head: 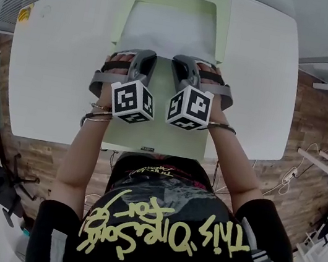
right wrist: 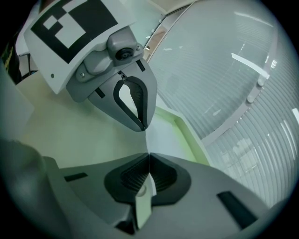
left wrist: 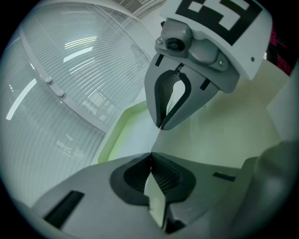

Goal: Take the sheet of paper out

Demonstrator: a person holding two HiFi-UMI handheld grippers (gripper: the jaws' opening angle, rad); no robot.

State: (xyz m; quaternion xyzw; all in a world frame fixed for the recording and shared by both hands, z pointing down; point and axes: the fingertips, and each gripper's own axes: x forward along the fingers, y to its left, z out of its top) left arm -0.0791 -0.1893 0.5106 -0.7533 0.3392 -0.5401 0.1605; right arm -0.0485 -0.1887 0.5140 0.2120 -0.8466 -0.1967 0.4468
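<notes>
Bright light, fisheye edges, seemingly soft

**Black tee, grey hand-held grippers**

The person wears a black T-shirt [head: 167, 222] with loose yellow handwritten-style lettering across it, its sleeves short. Thin metal bangles [head: 94, 115] ring the left wrist, and one more [head: 222, 127] the right.

The left gripper [head: 147, 53] and right gripper [head: 183, 60] are matching smooth grey shells with black and grey straps. Each carries a white cube [head: 132, 101] printed with black square markers. The fingers [left wrist: 166, 175] have dark ribbed pads, and a small round camera lens [right wrist: 122, 53] sits beneath the cube.
</notes>
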